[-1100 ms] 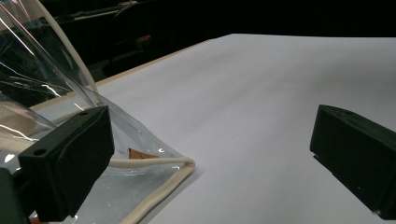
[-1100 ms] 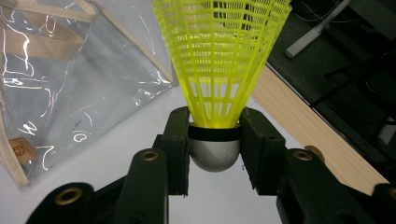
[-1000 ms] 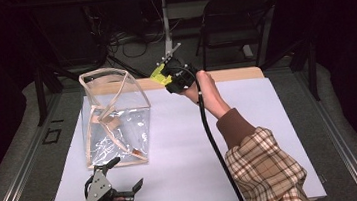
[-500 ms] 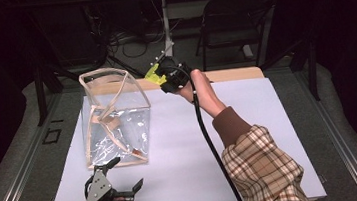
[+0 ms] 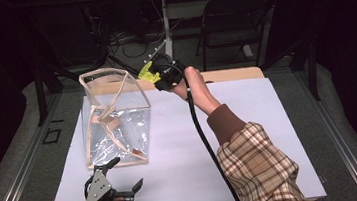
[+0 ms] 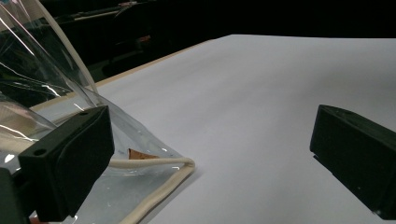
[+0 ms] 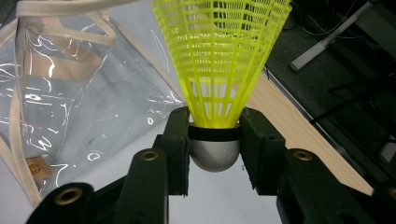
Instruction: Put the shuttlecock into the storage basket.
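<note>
Your right gripper (image 7: pixel 215 149) grips the yellow plastic mesh shuttlecock (image 7: pixel 219 60) by its grey cap, near the table's far edge beside the clear plastic, cream-trimmed bag (image 5: pixel 113 117). Dropping it inside remains. Your left gripper (image 5: pixel 124 174) waits with jaws spread at the near edge.

Looks like a lab or recording studio setup, not anybody's home. The work surface is a plain white sheet (image 5: pixel 251 138) laid over a wooden table (image 5: pixel 234 74), lit bright while everything around it drops off into black. Behind the table there's a mess of cables (image 5: pixel 130 40) on the floor, a light-coloured stand pole (image 5: pixel 166 26), and a dark folding chair (image 5: pixel 231 24) parked off to the side. Grey padded matting (image 5: pixel 15 148) runs along both sides with metal rails (image 5: pixel 346 138). Back wall is too dark to make out, probably black curtains.
</note>
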